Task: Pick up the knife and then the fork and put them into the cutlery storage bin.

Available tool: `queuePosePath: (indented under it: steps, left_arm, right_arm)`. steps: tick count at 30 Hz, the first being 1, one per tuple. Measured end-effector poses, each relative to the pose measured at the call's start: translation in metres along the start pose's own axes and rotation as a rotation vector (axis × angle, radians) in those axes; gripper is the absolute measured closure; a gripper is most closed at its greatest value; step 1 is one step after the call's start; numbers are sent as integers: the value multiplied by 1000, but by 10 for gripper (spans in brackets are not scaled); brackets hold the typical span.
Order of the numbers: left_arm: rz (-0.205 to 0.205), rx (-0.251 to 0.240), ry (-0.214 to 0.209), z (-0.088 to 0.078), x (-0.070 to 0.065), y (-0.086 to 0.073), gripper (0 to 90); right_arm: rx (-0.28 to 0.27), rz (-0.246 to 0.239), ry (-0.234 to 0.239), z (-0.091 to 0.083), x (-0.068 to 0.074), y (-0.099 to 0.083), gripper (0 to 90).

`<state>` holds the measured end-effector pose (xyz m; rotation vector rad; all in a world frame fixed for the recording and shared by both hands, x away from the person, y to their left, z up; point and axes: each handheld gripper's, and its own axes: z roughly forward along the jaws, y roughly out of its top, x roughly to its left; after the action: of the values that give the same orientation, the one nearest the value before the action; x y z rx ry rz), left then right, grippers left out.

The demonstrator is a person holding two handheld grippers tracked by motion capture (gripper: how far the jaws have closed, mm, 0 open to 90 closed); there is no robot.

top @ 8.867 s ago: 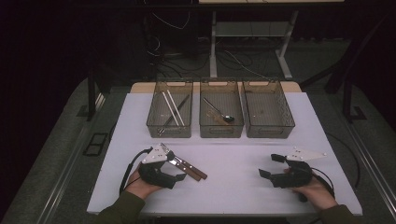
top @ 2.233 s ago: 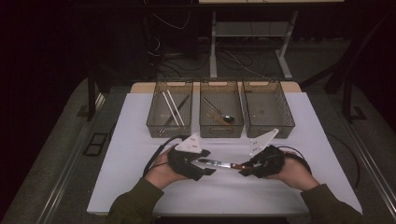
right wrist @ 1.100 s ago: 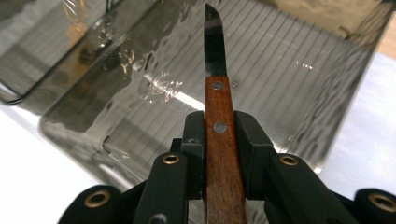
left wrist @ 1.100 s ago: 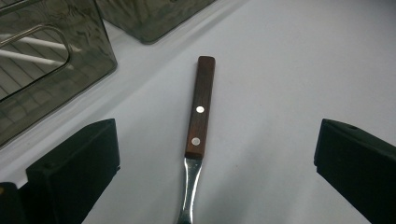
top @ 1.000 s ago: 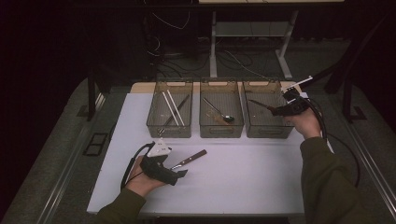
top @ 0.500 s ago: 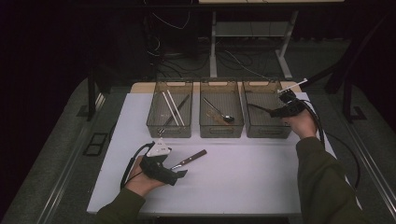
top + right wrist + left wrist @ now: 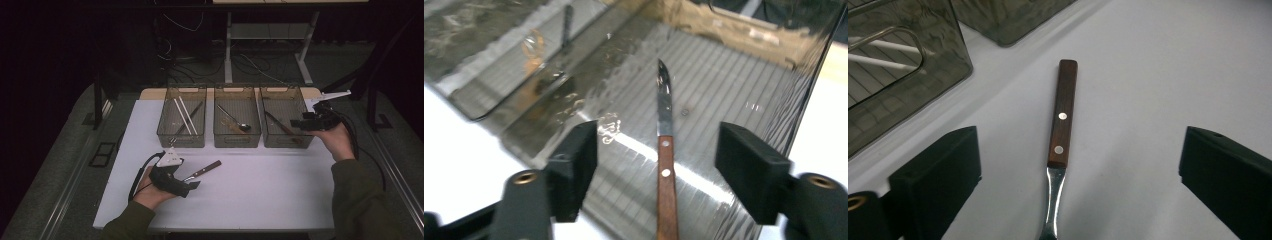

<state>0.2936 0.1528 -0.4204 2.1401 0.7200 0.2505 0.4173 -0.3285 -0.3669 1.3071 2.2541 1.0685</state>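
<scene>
Left gripper view: the wood-handled utensil (image 7: 1062, 117) lies mid-frame, pointing straight up between the left gripper's (image 7: 1080, 170) wide, empty jaws.

**White table, three bins and one utensil**

I see a white table (image 7: 280, 200) carrying three smoky see-through bins in a row along its far edge: the left bin (image 7: 182, 122), the middle bin (image 7: 236, 122) and the right bin (image 7: 285, 122), set just beside one another. Nearer me, a wooden-handled utensil (image 7: 202, 171) lies flat on the bare top, well apart from the bins.
</scene>
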Motion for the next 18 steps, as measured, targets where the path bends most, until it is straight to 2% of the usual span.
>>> queuePosePath:
  steps: [6,8,12,18]
  left_arm:
    - [3,-16,-7,-2,9,3,190]
    - [8,-5,-18,-1,12,4,268]
    - [5,25,-40,5,18,5,413]
    - [23,96,-80,22,20,5,553]
  right_arm:
    - [-33,-87,51,-19,29,-21,222]
    - [-45,-105,77,-22,38,-28,199]
    - [-79,-105,118,-27,54,-43,192]
    - [-126,-123,157,-31,75,-63,175]
